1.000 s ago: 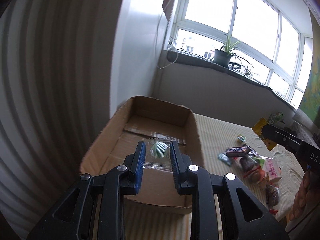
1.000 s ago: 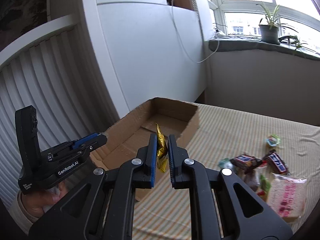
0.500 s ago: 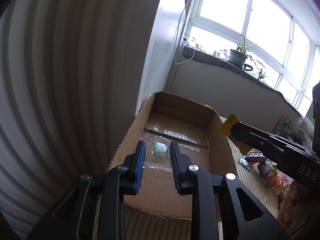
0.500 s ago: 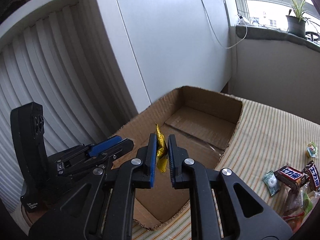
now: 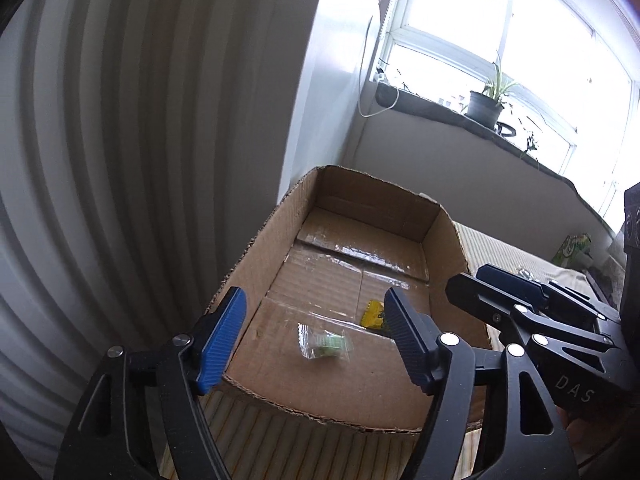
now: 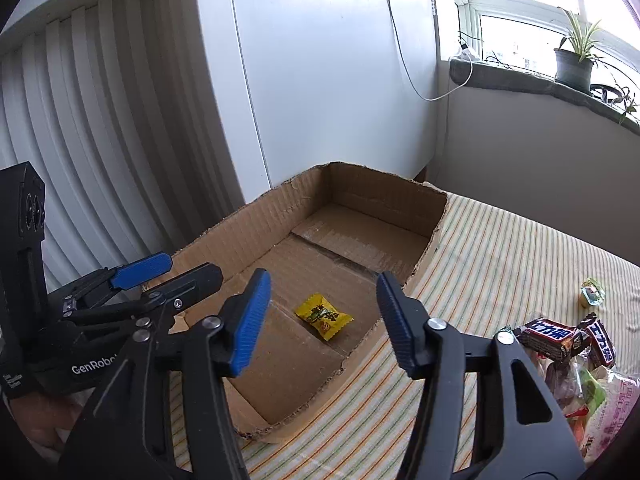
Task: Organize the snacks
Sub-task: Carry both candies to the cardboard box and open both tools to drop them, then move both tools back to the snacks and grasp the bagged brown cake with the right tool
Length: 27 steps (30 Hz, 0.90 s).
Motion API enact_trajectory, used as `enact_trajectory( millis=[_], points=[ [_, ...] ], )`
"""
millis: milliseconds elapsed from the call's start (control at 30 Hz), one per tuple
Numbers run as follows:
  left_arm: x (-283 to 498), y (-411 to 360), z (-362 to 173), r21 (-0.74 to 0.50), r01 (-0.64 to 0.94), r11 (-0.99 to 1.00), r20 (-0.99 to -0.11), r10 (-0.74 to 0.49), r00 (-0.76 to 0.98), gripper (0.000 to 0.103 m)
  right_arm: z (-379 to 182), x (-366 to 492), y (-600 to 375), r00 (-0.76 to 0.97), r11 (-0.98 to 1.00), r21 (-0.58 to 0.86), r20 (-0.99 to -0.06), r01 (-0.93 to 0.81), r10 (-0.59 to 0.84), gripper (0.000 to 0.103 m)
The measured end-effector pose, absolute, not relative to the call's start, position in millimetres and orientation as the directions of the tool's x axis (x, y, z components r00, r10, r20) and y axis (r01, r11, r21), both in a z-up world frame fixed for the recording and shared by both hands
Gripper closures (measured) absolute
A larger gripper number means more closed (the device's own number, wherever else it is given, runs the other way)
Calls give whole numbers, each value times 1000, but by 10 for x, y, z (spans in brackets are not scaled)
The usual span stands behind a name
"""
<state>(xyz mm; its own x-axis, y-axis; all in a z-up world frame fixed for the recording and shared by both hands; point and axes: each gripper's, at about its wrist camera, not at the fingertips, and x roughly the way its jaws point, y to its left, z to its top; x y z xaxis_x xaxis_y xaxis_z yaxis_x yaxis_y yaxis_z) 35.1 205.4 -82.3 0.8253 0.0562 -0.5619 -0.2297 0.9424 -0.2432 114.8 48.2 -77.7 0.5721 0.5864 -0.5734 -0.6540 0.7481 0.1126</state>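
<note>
Both candies had dropped into the box [image 5: 360, 280]: clear-wrapped green candy [image 5: 326, 345] and yellow candy [image 6: 324, 316] lay on its floor. Left gripper [image 5: 316, 344] and right gripper [image 6: 320, 320] above it, jaws opening, empty, released for sorting.

The right hand-held gripper [image 6: 320, 312] opens, nothing between its jaws, above a small yellow crinkled sweet wrapper [image 6: 324, 317] lying in the open brown cardboard box [image 6: 384, 200].

potted plant [image 6: 573, 65] on the windowsill [image 6: 520, 77], white cable [image 6: 404, 64] (hanging loose), ribbed white wall panel [image 5: 120, 160]
</note>
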Motion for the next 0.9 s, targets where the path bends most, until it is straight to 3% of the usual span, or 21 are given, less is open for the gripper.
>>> enact_trajectory(
  millis=[267,433,567,900],
  points=[
    [211,2122,-716,-263,-270,926,-553,85,829,25,-746,1008,559,556,726,113,-568,-678,607,38],
    [156,2112,-654,-251,-283,926,-544,106,832,25,-704,959,504,588,749,106,-552,-655,592,12],
    [128,2067,-617,-235,-282,930,-538,117,835,25,-681,938,403,614,777,109,-549,-620,567,6],
    [197,1606,-534,-182,-227,957,-554,91,828,25,-667,795,-403,679,836,160,-513,-525,525,6]
  ],
)
